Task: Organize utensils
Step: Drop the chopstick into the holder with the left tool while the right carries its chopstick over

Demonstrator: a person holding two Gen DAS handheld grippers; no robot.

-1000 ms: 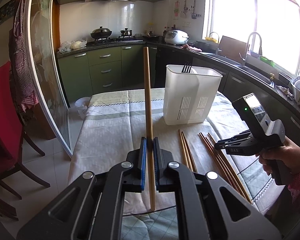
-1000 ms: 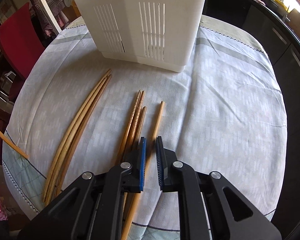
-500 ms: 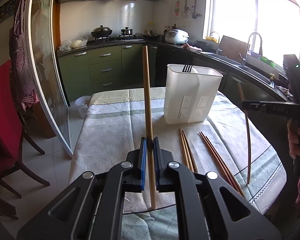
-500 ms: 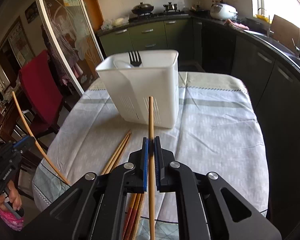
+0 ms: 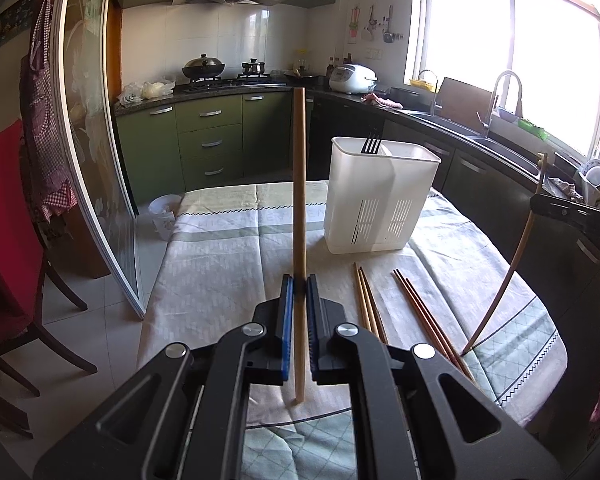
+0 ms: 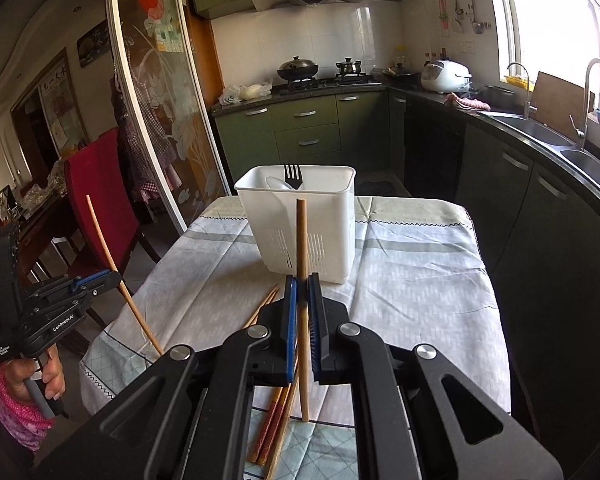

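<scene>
On the kitchen table [image 5: 220, 272], the white caddy [image 5: 380, 196] stood toward its far edge, while the left gripper [image 5: 299, 280] and right gripper [image 6: 303, 280] each clamped one chopstick [image 5: 299, 184] upright, apparently ready for dropping in.

A table covered by a pale patterned cloth [image 5: 228, 256] carries a white slotted utensil holder [image 5: 382, 196] toward its far end, and on the near side of that holder two loose bunches of chopsticks lie flat on the cloth, lighter ones [image 5: 366, 300] beside darker reddish ones [image 5: 428, 316].
</scene>
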